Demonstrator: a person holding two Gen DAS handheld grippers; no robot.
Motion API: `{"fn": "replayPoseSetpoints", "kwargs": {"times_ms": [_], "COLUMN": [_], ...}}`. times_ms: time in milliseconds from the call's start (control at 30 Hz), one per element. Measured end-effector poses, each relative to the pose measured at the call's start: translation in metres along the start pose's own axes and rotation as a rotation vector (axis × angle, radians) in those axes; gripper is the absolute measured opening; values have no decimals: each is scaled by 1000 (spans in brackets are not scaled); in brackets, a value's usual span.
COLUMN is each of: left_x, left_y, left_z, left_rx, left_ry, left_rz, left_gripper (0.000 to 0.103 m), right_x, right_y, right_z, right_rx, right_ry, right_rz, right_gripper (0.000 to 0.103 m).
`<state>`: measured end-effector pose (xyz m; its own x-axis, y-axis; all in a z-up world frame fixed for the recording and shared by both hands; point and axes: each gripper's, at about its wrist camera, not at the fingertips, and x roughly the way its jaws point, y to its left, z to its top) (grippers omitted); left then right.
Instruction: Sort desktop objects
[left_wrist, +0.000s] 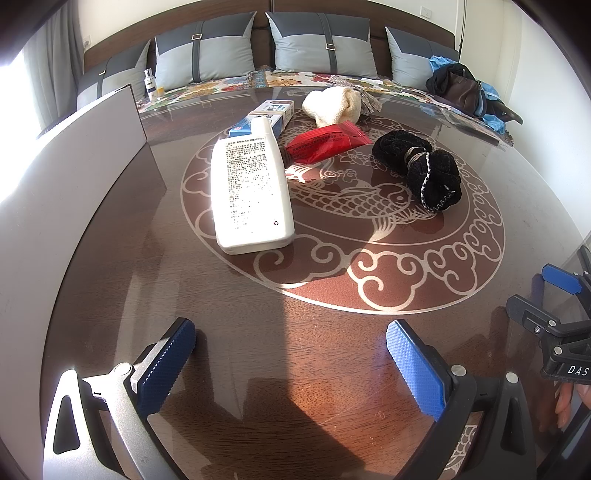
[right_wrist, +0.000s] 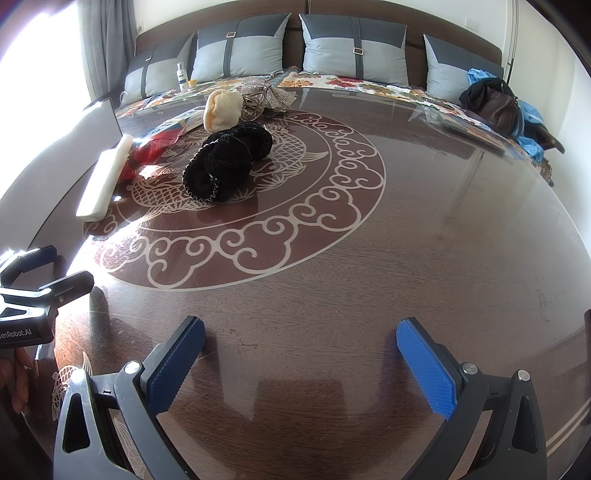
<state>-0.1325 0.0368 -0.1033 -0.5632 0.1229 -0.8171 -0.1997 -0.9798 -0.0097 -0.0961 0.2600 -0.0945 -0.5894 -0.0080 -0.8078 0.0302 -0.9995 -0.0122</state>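
Observation:
A white flat bottle (left_wrist: 253, 188) lies on the round dark table (left_wrist: 295, 350), label up. Behind it lie a blue-and-white box (left_wrist: 264, 116), a red packet (left_wrist: 328, 142), a cream knitted item (left_wrist: 332, 105) and a black scrunchie (left_wrist: 421, 168). My left gripper (left_wrist: 290, 341) is open and empty, low over the table's near side. My right gripper (right_wrist: 301, 341) is open and empty too. The right wrist view shows the scrunchie (right_wrist: 227, 166), the bottle (right_wrist: 105, 179), the packet (right_wrist: 149, 151) and the cream item (right_wrist: 221, 110).
A white upright board (left_wrist: 85, 147) stands at the table's left. A silver bow (right_wrist: 267, 94) lies at the far edge. Behind the table, a sofa with grey cushions (left_wrist: 321, 44) holds a brown bag (right_wrist: 496, 105) and a small bottle (left_wrist: 149, 83).

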Motion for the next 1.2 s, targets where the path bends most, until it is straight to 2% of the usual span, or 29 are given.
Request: {"fn": "replayPoseSetpoints", "kwargs": {"times_ms": [667, 800, 900, 1000, 1200], "left_x": [-5, -9, -9, 2, 27], "left_y": [1, 10, 27, 39, 32], "left_z": [-3, -3, 9, 30, 68], "left_rx": [4, -50, -128, -160, -70], "left_ry": [-1, -10, -28, -3, 33], "left_rz": [-4, -29, -51, -47, -20], "left_gripper": [103, 103, 103, 103, 103], "right_x": [0, 0, 0, 0, 0], "right_y": [0, 0, 0, 0, 0], "right_z": [0, 0, 0, 0, 0], "right_rx": [0, 0, 0, 0, 0], "right_ry": [0, 0, 0, 0, 0], "right_rz": [0, 0, 0, 0, 0], "right_gripper": [103, 103, 103, 103, 103]}}
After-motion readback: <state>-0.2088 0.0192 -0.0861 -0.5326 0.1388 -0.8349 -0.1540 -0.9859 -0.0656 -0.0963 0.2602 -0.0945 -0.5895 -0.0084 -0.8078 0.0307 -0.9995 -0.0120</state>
